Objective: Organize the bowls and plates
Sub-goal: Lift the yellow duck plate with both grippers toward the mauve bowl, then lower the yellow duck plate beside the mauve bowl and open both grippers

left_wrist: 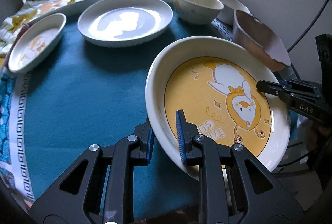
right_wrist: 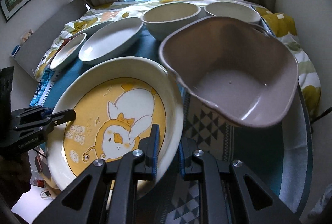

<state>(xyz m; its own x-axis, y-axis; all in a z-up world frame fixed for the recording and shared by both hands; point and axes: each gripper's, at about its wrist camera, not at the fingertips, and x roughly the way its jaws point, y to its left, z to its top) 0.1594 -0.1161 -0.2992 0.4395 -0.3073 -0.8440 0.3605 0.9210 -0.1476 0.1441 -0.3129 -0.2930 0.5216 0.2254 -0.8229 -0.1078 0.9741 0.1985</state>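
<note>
A big white plate with a yellow duck picture (left_wrist: 217, 97) is held tilted above the teal table. My left gripper (left_wrist: 166, 137) is shut on its near rim. My right gripper (right_wrist: 169, 149) is shut on the opposite rim of the same plate (right_wrist: 116, 112); its finger (left_wrist: 269, 87) shows at the right of the left wrist view. A mauve squarish bowl (right_wrist: 232, 70) stands just right of the plate. A plain white plate (left_wrist: 124, 21), a small duck dish (left_wrist: 35, 43) and two cream bowls (left_wrist: 197, 4) (right_wrist: 232, 10) stand farther back.
The round table (left_wrist: 83, 89) has a teal cloth with a patterned border. A flowered blanket (left_wrist: 62, 0) lies beyond it, with curtains and a window behind. A patterned mat (right_wrist: 207, 124) lies under the mauve bowl.
</note>
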